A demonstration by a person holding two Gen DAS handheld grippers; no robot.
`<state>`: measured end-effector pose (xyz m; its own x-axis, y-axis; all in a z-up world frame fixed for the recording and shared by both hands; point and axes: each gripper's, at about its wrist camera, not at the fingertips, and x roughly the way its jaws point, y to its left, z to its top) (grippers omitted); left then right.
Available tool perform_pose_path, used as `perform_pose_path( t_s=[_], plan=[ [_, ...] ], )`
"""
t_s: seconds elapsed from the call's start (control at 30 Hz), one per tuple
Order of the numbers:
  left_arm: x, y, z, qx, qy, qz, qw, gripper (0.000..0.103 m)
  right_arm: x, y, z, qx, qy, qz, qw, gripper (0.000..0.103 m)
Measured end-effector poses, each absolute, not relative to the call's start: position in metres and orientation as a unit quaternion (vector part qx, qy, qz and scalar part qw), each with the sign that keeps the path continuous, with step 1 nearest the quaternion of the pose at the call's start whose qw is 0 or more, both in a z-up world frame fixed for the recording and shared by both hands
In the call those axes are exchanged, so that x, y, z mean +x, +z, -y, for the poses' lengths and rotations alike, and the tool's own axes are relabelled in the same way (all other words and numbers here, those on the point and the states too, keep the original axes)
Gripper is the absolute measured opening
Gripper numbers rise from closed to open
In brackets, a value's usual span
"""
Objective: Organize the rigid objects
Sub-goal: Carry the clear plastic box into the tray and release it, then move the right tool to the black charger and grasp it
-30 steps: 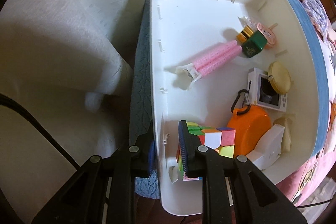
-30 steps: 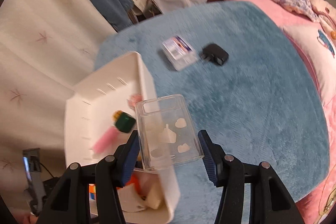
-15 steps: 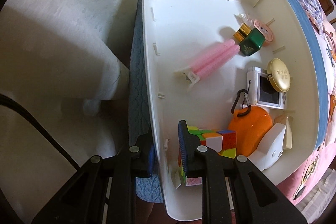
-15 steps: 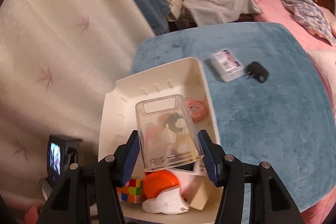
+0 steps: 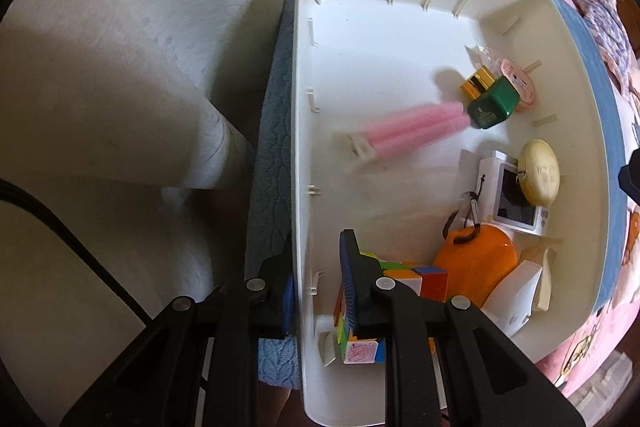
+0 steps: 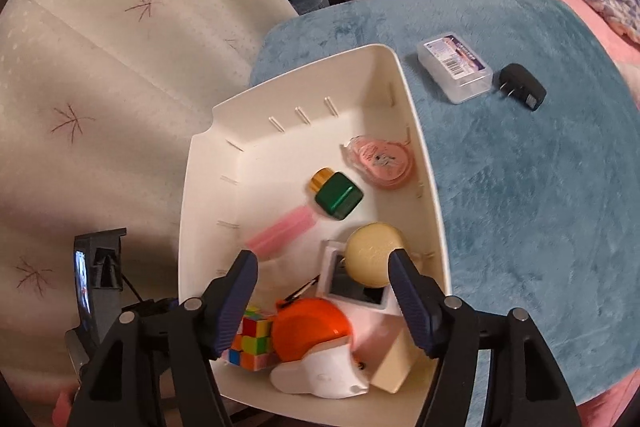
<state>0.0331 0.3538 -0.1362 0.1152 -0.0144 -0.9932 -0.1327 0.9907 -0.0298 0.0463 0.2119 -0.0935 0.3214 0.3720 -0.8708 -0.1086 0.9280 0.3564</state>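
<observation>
Bin (image 6: 424, 163) on the blue blanket (image 6: 540, 187), its wall pinched by the left gripper (image 5: 316, 291). Right gripper (image 6: 324, 291), holding a clear case half a second ago, now gapes empty above it (case blurred inside); box (image 6: 454, 67) and charger (image 6: 522, 91) remain outside.

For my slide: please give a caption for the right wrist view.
Open right gripper above white bin of small items.

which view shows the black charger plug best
The right wrist view: the black charger plug lies in full sight on the blue blanket, beside the clear plastic case. The left wrist view does not show it at all.
</observation>
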Motion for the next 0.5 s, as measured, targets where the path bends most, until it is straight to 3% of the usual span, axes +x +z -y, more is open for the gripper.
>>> perform_pose_path(
  t_s=[0.5],
  plan=[
    [0.034,-0.137,-0.350,-0.070,0.113,-0.662,0.738,0.019,0.071,-0.081,-0.168,0.115,0.184,-0.564,0.797,0.069]
  ],
)
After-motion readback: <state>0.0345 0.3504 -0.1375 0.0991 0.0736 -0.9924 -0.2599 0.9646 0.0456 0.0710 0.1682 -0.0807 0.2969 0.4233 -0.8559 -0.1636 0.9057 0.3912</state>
